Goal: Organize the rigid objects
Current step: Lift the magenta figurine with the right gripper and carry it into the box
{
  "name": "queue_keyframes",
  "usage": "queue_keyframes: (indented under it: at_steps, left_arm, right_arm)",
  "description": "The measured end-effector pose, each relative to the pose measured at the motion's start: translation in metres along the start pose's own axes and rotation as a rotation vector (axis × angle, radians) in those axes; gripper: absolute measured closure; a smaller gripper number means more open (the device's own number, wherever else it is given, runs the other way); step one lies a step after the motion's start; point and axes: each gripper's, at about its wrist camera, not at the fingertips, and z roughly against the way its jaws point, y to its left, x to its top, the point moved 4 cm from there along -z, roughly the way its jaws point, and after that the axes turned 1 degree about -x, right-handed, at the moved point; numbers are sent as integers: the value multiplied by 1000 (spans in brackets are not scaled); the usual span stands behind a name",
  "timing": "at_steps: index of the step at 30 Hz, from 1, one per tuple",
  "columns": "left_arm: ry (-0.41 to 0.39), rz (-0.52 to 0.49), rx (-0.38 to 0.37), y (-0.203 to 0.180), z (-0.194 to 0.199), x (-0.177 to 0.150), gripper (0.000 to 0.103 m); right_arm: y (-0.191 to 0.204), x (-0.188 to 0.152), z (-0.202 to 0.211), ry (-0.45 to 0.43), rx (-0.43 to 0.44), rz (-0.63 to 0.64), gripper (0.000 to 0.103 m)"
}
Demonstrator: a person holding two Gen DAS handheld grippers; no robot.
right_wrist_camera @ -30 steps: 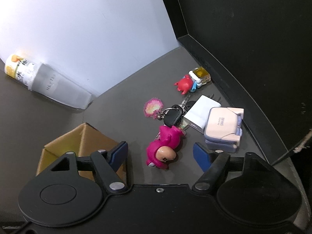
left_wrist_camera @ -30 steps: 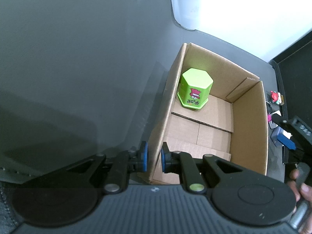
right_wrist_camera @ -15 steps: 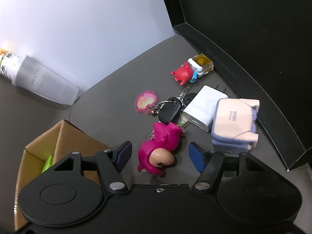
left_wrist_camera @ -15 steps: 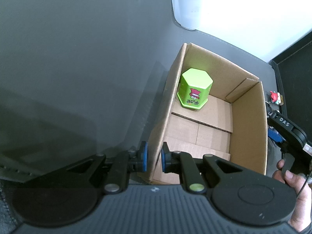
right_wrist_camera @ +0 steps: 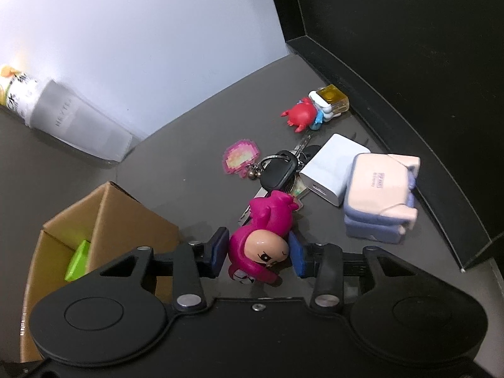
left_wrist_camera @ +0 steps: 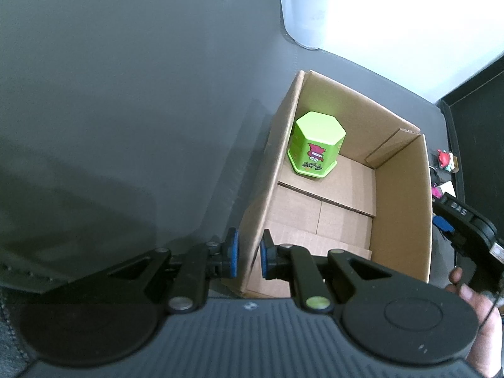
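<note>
A: Claw status?
B: Right gripper (right_wrist_camera: 258, 253) jaws have just been closing round the pink figure (right_wrist_camera: 267, 236) on the table, pads abt touching, grip unconfirmed. Left gripper (left_wrist_camera: 249, 253) pinches the cardboard box (left_wrist_camera: 403, 208) wall, shut on it.
A: Step?
B: Pick-up. Next: squeeze, lift clear of the keys (right_wrist_camera: 278, 173), drop in the box by the green tin (left_wrist_camera: 316, 145).

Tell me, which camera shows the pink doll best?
The right wrist view: the pink doll lies whole between the closing right gripper. The left wrist view catches only a pink sliver beyond the cardboard box.
</note>
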Motion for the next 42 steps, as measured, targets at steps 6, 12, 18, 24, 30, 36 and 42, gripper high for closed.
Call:
queue_keyframes:
  at_steps: [6, 12, 18, 24, 30, 36, 42]
  left_arm:
    - [-8, 28, -4, 4, 1, 0, 90]
    - [-15, 33, -8, 3, 3, -1, 90]
    - [-20, 21, -12, 4, 4, 2, 90]
    - [-32, 14, -25, 5, 5, -1, 90]
    - [-54, -1, -43, 8, 8, -7, 90]
    - [-56, 0, -88, 12, 7, -8, 89]
    - [-70, 8, -100, 14, 9, -12, 89]
  right_arm:
    - [-3, 2, 19, -2, 15, -21, 62]
    - [-1, 7, 37, -17, 14, -16, 62]
    - [10, 10, 58, -22, 63, -8, 62]
    - [26, 22, 82, -15, 71, 54, 62]
    - [42, 32, 109, -53, 84, 91, 62]
    - [63, 32, 124, -30, 130, 101, 62]
    - [83, 28, 126, -10, 139, 148, 62]
